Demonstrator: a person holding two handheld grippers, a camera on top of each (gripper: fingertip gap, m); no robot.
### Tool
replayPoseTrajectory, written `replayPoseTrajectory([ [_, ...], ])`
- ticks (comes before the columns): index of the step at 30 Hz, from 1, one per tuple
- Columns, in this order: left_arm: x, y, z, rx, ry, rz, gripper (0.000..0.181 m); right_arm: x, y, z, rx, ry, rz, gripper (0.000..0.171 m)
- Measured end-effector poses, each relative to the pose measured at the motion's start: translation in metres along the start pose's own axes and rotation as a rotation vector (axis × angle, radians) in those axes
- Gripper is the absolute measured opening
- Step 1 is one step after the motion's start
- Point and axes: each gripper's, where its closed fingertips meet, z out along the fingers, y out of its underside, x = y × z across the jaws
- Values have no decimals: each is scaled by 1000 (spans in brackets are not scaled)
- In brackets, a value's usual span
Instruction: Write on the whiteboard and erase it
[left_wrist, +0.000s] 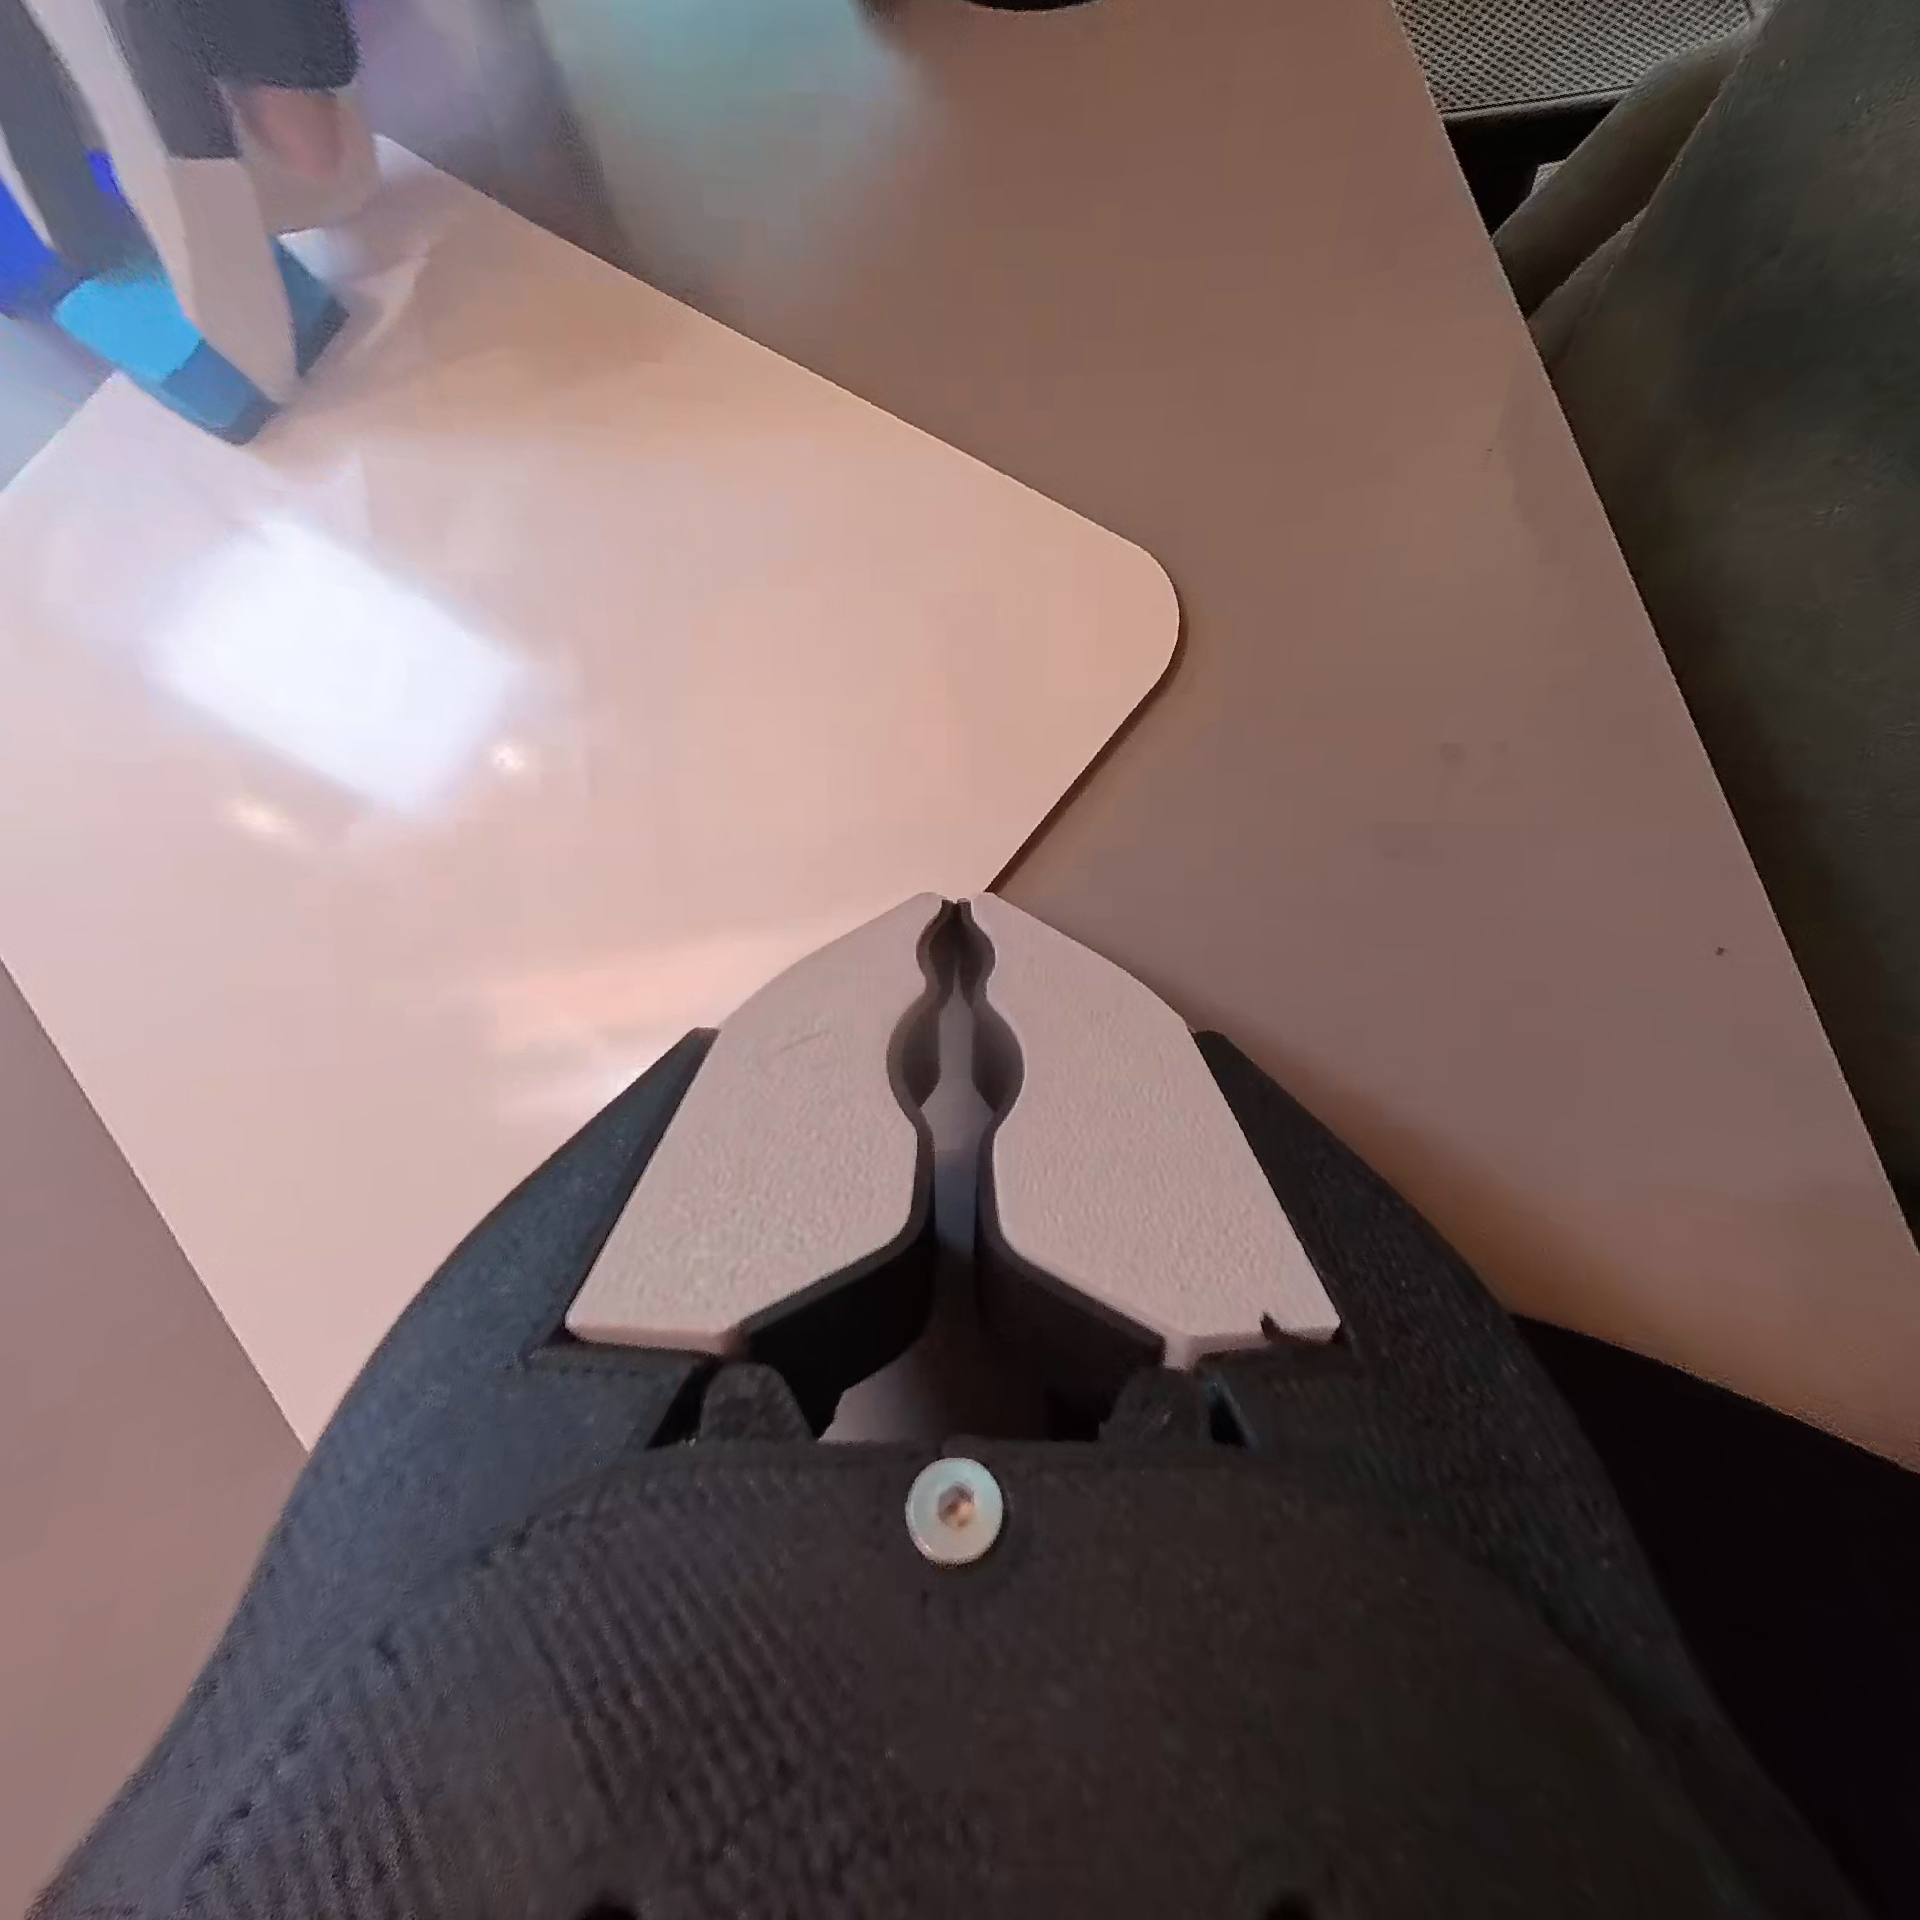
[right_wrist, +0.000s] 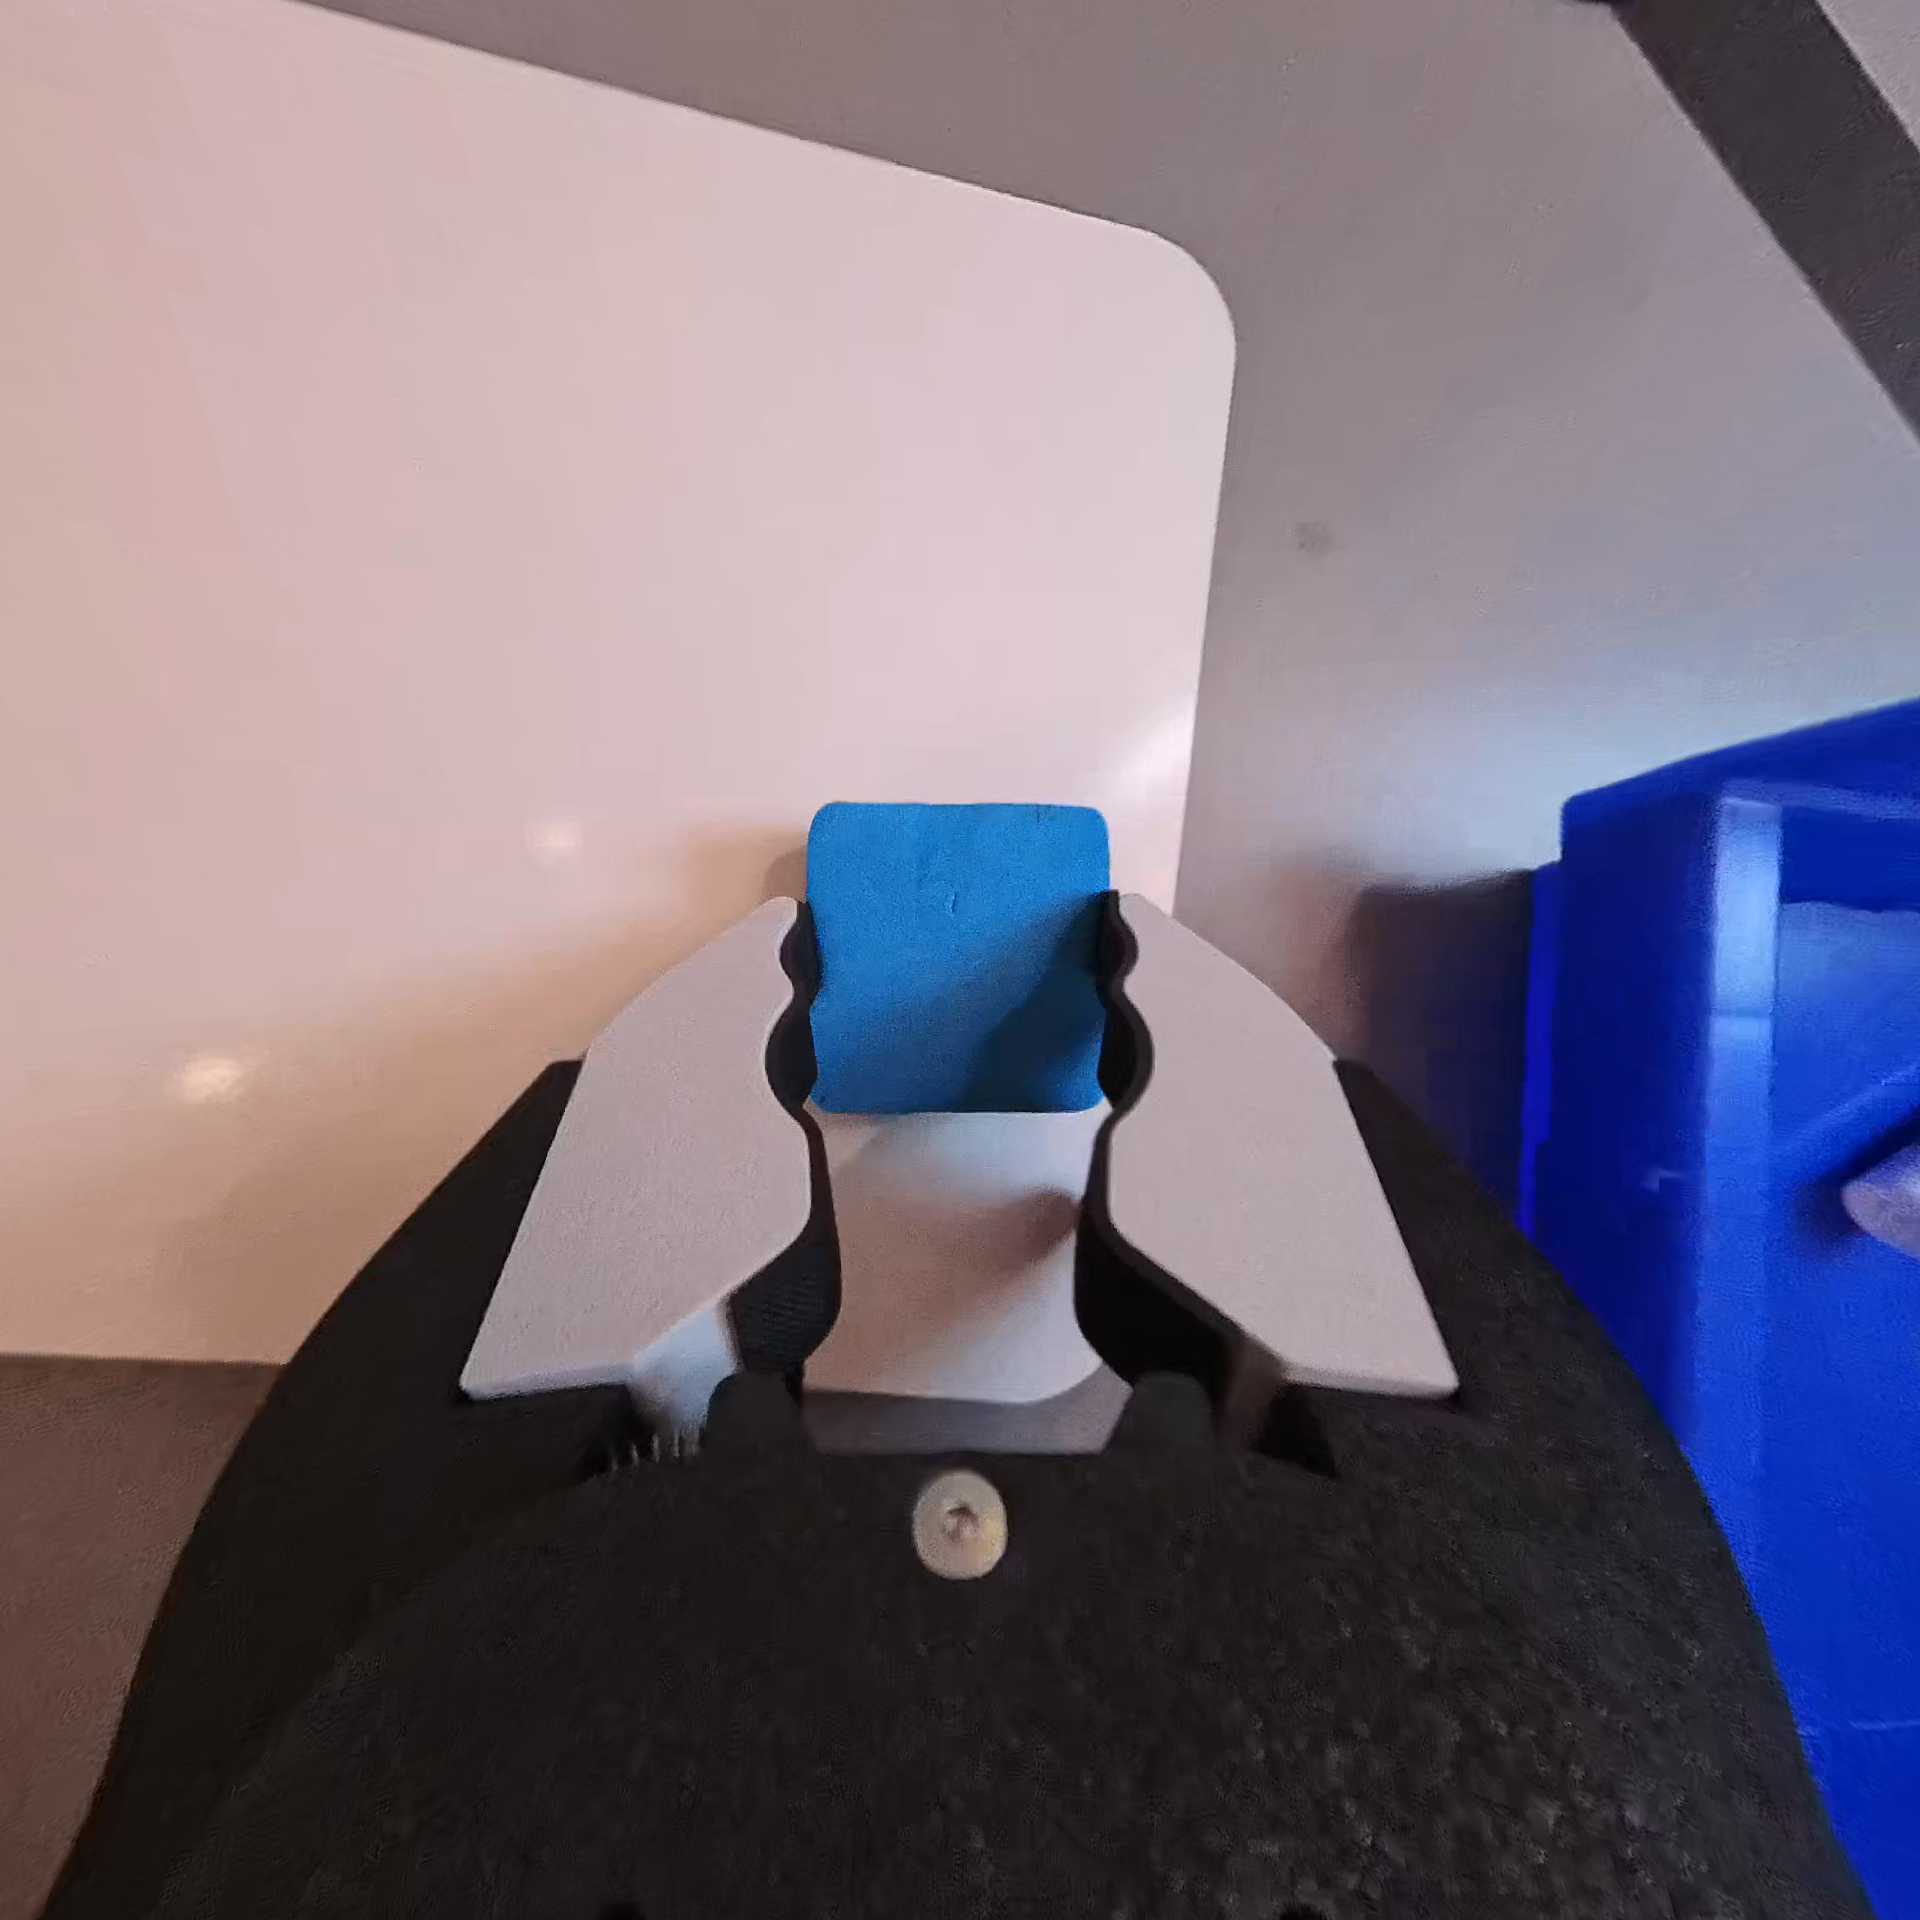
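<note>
Your right gripper (right_wrist: 956, 935) pinches the blue eraser (right_wrist: 956, 956) between its fingers, and the eraser sits flat on the whiteboard (right_wrist: 520, 623) near one rounded corner. In the left wrist view that same gripper (left_wrist: 223, 343) shows at the far left, pressing the eraser (left_wrist: 156, 332) onto the board. Your left gripper (left_wrist: 961, 914) has its fingers pressed together, holding nothing, with its tips at the near right edge of the whiteboard (left_wrist: 520, 675), which lies on the table (left_wrist: 1351, 727). A blue bin (right_wrist: 1714, 1143) stands just right of your right gripper.
</note>
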Motion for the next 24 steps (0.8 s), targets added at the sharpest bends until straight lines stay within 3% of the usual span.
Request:
replayPoseTrajectory([
  [13,0,0,-1,5,7,-10,0,-58,23,-27,-7,-16,-126,53],
  [16,-7,-9,-8,71,-11,-35,0,-66,20,-28,3,-19,-171,53],
  [20,-35,-29,-30,259,-73,-173,16,-77,-6,-28,111,-68,-151,53],
  [24,-59,-28,-45,361,-156,-282,30,-56,-47,-19,186,-95,-32,53],
])
